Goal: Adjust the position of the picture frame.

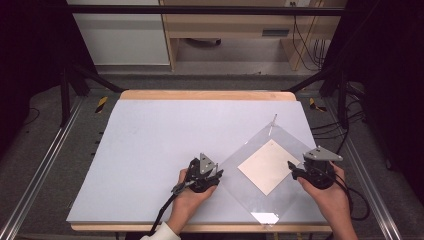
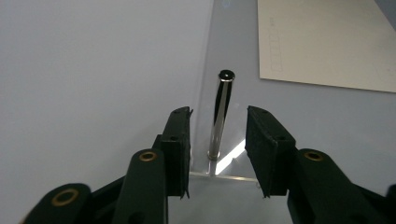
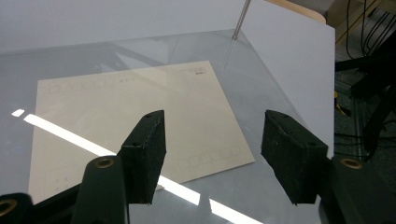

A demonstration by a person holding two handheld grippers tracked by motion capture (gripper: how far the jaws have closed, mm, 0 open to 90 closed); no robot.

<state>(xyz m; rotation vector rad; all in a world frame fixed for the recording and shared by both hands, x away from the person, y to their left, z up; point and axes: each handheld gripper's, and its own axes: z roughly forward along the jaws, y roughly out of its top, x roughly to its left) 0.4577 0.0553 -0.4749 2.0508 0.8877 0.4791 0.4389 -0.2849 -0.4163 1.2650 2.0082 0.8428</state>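
High view: a clear sleeve (image 1: 260,177) holding a cream sheet (image 1: 266,165) lies on the table (image 1: 150,145), between both grippers. Left gripper view: left gripper (image 2: 217,150), fingers spread, straddles a black-and-silver pen (image 2: 221,112). Right gripper view: right gripper (image 3: 219,156), fingers spread, hovers above the sheet.

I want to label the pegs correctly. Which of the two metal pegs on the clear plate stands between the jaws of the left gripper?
The dark-topped peg at the clear plate's near-left corner. The other peg stands at the far corner, away from both grippers.
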